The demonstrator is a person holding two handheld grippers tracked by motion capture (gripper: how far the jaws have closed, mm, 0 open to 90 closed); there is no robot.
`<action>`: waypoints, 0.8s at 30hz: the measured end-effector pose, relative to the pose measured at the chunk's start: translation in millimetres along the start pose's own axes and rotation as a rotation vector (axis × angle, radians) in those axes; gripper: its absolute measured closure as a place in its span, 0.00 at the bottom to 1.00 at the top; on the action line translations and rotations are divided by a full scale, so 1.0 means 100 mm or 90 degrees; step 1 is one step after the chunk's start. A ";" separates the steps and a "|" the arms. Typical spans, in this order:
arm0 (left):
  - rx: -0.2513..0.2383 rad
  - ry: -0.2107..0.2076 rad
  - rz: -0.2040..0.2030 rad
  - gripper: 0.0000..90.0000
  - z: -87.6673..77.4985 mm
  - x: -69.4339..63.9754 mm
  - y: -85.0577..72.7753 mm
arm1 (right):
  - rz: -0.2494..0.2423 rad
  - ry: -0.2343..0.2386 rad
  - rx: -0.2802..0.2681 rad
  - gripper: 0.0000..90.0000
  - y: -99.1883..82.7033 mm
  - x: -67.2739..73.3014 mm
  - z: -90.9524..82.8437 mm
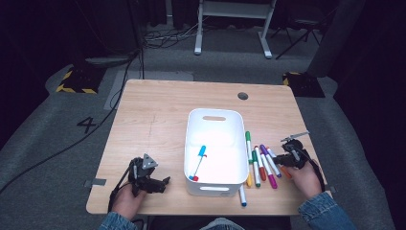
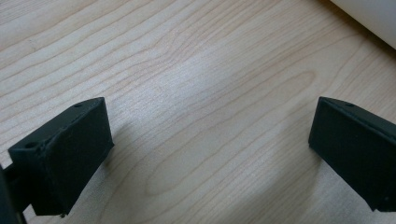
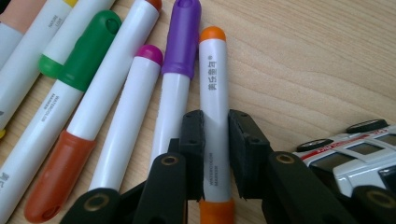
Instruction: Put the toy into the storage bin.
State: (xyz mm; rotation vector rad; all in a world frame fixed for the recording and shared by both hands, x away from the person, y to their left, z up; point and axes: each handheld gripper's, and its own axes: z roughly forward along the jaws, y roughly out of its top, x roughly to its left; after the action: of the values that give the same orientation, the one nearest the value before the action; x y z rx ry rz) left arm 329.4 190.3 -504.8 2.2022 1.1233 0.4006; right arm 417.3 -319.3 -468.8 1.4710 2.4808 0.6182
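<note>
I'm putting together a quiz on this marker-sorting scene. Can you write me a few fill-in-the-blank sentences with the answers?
1. The right gripper has its jaws shut on the white marker with the ____ cap.
2. The single blue-capped marker lies inside the white plastic ____.
3. The left gripper rests over bare wood with its jaws ____.
4. Beside the right gripper's jaws lies a small white toy ____.

Missing words: orange; bin; open; car
</note>
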 end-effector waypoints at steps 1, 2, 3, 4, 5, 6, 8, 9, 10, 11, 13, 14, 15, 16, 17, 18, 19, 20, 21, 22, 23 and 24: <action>0.000 0.000 0.000 0.00 0.00 0.00 0.00 | 0.001 0.000 0.000 0.85 0.00 0.00 0.00; 0.000 0.000 0.000 0.00 0.00 0.00 0.00 | -0.001 0.001 0.000 0.85 0.00 0.00 0.00; 0.000 0.000 0.000 0.00 0.00 0.00 0.00 | 0.000 0.001 0.000 0.85 0.00 0.00 0.00; 0.000 0.000 0.000 0.00 0.00 0.00 0.00 | -0.001 0.000 -0.001 0.85 0.00 0.00 0.00; 0.000 0.000 0.000 0.00 0.00 0.00 0.00 | -0.001 -0.001 0.000 0.85 0.00 -0.01 0.00; 0.000 0.000 0.000 0.00 0.00 0.00 0.00 | 0.000 -0.001 0.002 0.85 0.00 0.00 0.00; 0.000 0.000 0.000 0.00 0.00 0.00 0.00 | 0.005 -0.003 -0.001 0.85 0.00 0.00 -0.02; 0.000 0.000 0.000 0.00 0.00 0.00 0.00 | 0.006 -0.003 -0.004 0.85 0.00 0.00 -0.03; 0.000 0.000 0.000 0.00 0.00 0.00 0.00 | 0.004 -0.001 -0.007 0.85 0.00 -0.01 -0.04; 0.000 0.000 0.000 0.00 0.00 0.00 0.00 | 0.007 -0.002 -0.008 0.85 0.00 -0.01 -0.05; 0.000 0.000 0.000 0.00 0.00 0.00 0.00 | 0.006 -0.001 -0.014 0.85 0.00 -0.01 -0.09; 0.001 -0.001 0.000 0.00 0.00 0.00 0.00 | 0.007 -0.002 -0.019 0.85 0.00 -0.01 -0.12; 0.001 -0.001 0.000 0.00 0.00 0.00 0.00 | 0.007 0.000 -0.023 0.85 0.01 -0.01 -0.15; 0.000 0.000 0.000 0.00 0.00 0.00 0.00 | 0.005 0.001 -0.025 0.85 0.01 0.00 -0.17; 0.000 0.000 0.000 0.00 0.00 0.00 0.00 | 0.003 0.001 -0.031 0.85 0.02 0.00 -0.20; 0.000 0.000 0.000 0.00 0.00 0.00 0.00 | 0.003 0.004 -0.035 0.85 0.03 0.01 -0.23; 0.000 0.000 0.000 0.00 0.00 0.00 0.00 | 0.002 0.008 -0.040 0.85 0.04 0.01 -0.26; 0.000 0.000 0.000 0.00 0.00 0.00 0.00 | -0.004 0.011 -0.050 0.85 0.05 0.02 -0.30; 0.000 0.000 0.000 0.00 0.00 0.00 0.00 | -0.005 0.014 -0.055 0.85 0.06 0.03 -0.33; 0.000 0.000 0.000 0.00 0.00 0.00 0.00 | -0.004 0.016 -0.056 0.85 0.07 0.05 -0.36; 0.000 0.000 0.000 0.00 0.00 0.00 0.00 | -0.006 0.021 -0.062 0.85 0.08 0.06 -0.40; 0.000 0.000 0.000 0.00 0.00 0.00 0.00 | -0.006 0.025 -0.066 0.85 0.09 0.07 -0.43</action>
State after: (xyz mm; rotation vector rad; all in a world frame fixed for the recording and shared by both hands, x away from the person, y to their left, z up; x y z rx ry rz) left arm 329.4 190.3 -504.8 2.2023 1.1229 0.4010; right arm 405.4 -319.7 -426.1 1.4209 2.4435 0.7687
